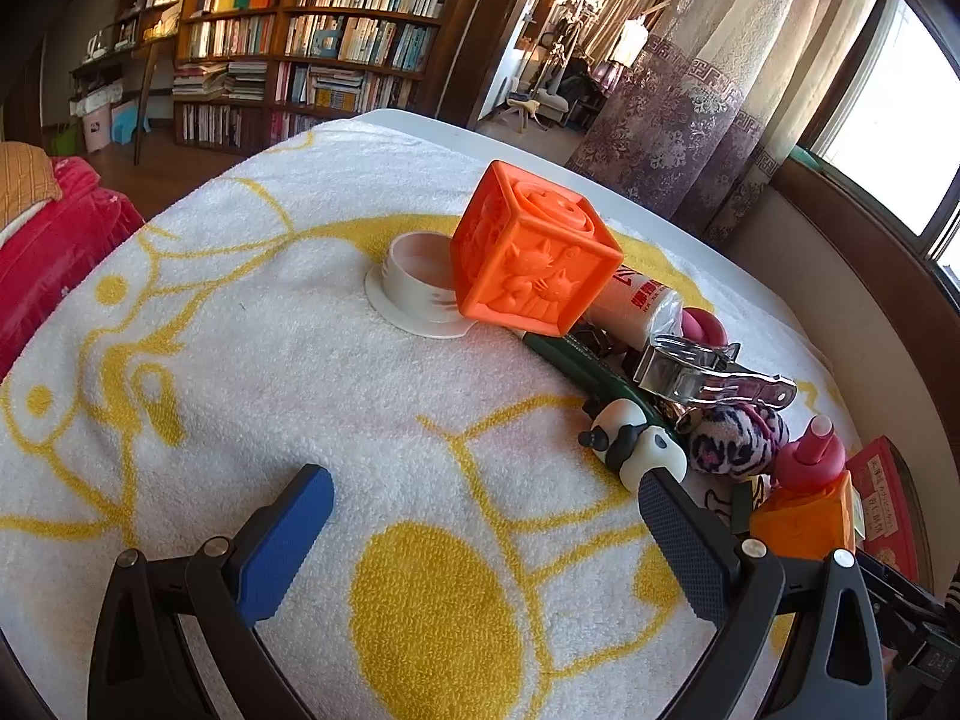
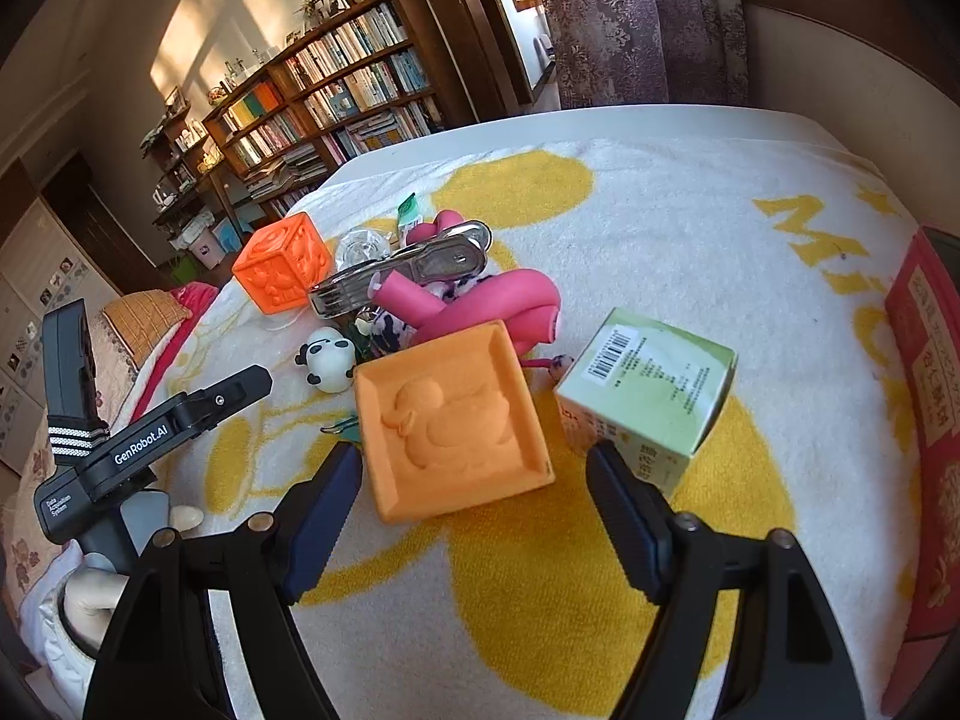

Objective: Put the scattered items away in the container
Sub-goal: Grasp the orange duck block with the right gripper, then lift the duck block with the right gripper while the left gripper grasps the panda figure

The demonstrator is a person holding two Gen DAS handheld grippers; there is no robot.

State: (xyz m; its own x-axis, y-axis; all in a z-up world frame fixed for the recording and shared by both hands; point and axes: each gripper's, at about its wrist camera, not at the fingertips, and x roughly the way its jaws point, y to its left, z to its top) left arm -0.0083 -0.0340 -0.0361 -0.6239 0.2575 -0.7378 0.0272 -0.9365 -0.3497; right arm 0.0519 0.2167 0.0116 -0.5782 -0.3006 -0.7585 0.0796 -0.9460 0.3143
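Observation:
A pile of small items lies on a white and yellow towel (image 1: 300, 372). An orange embossed cube (image 1: 531, 252) leans against a white lid (image 1: 414, 288). Beside them lie a white tube (image 1: 642, 300), a metal clip (image 1: 702, 369), a panda figure (image 1: 636, 441) and a spotted plush (image 1: 738, 438). My left gripper (image 1: 483, 495) is open and empty, just short of the panda. My right gripper (image 2: 474, 474) is open and empty, with a paler orange duck cube (image 2: 453, 420) just beyond its fingertips. A pink curved toy (image 2: 498, 300) and a green box (image 2: 648, 396) lie close by.
A red box (image 2: 927, 360) stands at the towel's right edge; it also shows in the left wrist view (image 1: 888, 504). The left gripper's body (image 2: 150, 438) reaches in at the left of the right wrist view. Bookshelves (image 1: 312, 42) and curtains (image 1: 678, 90) stand beyond the table.

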